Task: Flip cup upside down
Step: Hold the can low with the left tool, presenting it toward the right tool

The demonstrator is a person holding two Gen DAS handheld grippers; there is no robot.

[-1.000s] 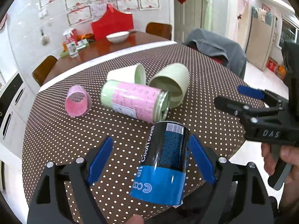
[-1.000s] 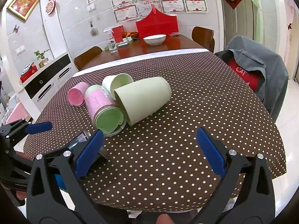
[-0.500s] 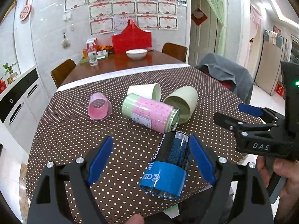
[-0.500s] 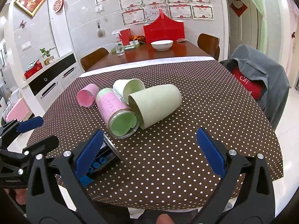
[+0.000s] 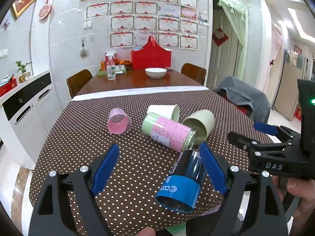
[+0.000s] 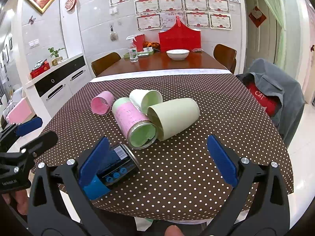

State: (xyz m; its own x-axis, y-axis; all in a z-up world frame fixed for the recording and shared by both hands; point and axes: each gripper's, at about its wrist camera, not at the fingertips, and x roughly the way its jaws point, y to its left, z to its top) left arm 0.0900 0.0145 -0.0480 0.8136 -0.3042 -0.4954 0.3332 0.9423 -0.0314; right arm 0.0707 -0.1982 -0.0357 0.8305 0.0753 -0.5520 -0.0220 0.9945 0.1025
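Note:
A blue and black cup (image 5: 183,179) lies on its side near the front edge of the brown dotted table (image 5: 137,157), open end toward me. My left gripper (image 5: 159,169) is open, and the cup rests beside its right pad without being clamped. In the right wrist view the same cup (image 6: 116,167) lies partly behind the left pad of my right gripper (image 6: 158,161), which is open and empty. A pink cup (image 6: 101,104), a white cup (image 6: 145,99), a pale green cup (image 6: 173,116) and a tall pink-and-green cup (image 6: 135,123) lie tipped over mid-table.
A chair draped with a grey jacket (image 6: 275,86) stands at the table's right. Behind is a wooden dining table (image 6: 167,63) with a white bowl (image 6: 177,54). A white cabinet (image 5: 25,106) runs along the left. A hand (image 5: 301,188) holds the right gripper (image 5: 250,134).
Both cameras have drawn back and tilted up. The blue and black cup now looks smaller and lies further right between my left fingers. Both grippers have stayed open.

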